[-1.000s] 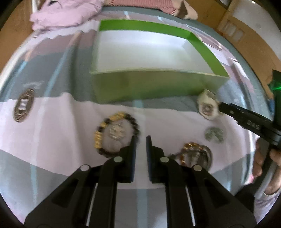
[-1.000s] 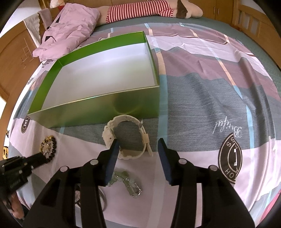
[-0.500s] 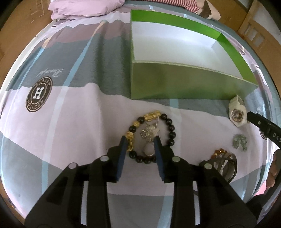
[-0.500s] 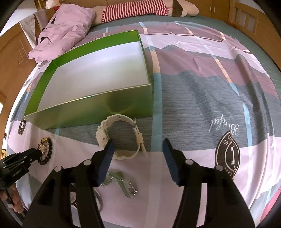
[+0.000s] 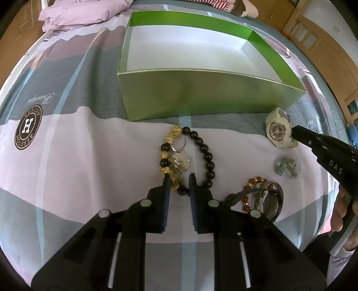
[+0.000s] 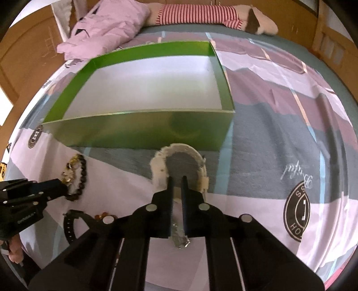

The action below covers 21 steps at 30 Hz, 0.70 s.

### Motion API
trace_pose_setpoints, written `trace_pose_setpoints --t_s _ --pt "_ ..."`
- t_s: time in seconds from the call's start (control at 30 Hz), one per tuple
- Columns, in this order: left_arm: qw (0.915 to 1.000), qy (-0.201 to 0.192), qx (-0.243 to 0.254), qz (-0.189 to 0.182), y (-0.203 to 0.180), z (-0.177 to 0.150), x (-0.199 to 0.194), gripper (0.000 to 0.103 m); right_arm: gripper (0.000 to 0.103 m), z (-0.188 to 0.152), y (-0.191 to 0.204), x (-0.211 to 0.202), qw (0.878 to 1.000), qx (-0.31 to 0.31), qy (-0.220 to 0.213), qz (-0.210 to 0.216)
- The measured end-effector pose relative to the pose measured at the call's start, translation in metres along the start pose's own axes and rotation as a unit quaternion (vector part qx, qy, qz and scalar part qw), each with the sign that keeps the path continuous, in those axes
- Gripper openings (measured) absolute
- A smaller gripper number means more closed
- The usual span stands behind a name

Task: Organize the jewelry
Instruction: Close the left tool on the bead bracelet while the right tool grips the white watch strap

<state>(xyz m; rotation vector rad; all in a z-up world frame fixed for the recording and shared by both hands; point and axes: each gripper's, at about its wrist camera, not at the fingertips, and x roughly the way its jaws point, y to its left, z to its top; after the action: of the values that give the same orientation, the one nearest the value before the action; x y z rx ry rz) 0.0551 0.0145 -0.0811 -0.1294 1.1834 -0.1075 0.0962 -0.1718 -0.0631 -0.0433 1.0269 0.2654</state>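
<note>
An empty green box (image 5: pixel 212 96) with a white inside sits on the bed; it also shows in the right wrist view (image 6: pixel 143 125). A black-and-gold bead bracelet (image 5: pixel 207 156) with a sparkly brooch (image 5: pixel 182 160) inside it lies before the box. My left gripper (image 5: pixel 179 178) is low over the bracelet's near side, jaws a little apart around a gold bead section. My right gripper (image 6: pixel 176 179) has closed on the near band of a white watch (image 6: pixel 158 163), also seen in the left wrist view (image 5: pixel 278 132).
A silver-green trinket (image 5: pixel 285 167), an amber bead bracelet (image 5: pixel 250 185) and a dark-strapped watch (image 5: pixel 274 201) lie at the right. A folded pink blanket (image 6: pixel 107 24) and a striped plush (image 6: pixel 201 14) lie beyond the box. Wooden furniture (image 5: pixel 331 49) borders the bed.
My left gripper opened, moved over the bead bracelet and came down on it. My right gripper came down on the white watch and its jaws narrowed from wide open to nearly shut.
</note>
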Motion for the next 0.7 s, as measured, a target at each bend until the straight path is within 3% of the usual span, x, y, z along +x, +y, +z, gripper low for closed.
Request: trace_pose_setpoints --t_s 0.3,0.43,0.5,0.57,0.7 --pt "0.9999 -0.006 -0.001 0.013 0.003 -0.002 -0.002 0.016 0.013 0.001 0.001 -0.002 1.0 0.006 -0.003 0.0" --pt "0.9999 -0.005 0.001 0.015 0.001 -0.001 -0.001 0.021 0.016 0.0 0.001 -0.003 1.0 0.002 -0.005 0.0" --pt "0.9998 -0.006 0.002 0.019 0.001 -0.001 -0.001 0.025 0.023 0.0 0.002 -0.004 1.0 0.001 -0.007 0.0" --pt "0.9997 -0.006 0.002 0.022 0.001 -0.001 -0.001 0.028 0.038 0.0 0.001 -0.006 1.0 0.006 -0.01 0.013" --pt "0.9996 -0.004 0.003 0.027 0.0 -0.002 0.001 0.032 0.043 0.001 0.006 -0.011 0.999 -0.004 -0.02 0.026"
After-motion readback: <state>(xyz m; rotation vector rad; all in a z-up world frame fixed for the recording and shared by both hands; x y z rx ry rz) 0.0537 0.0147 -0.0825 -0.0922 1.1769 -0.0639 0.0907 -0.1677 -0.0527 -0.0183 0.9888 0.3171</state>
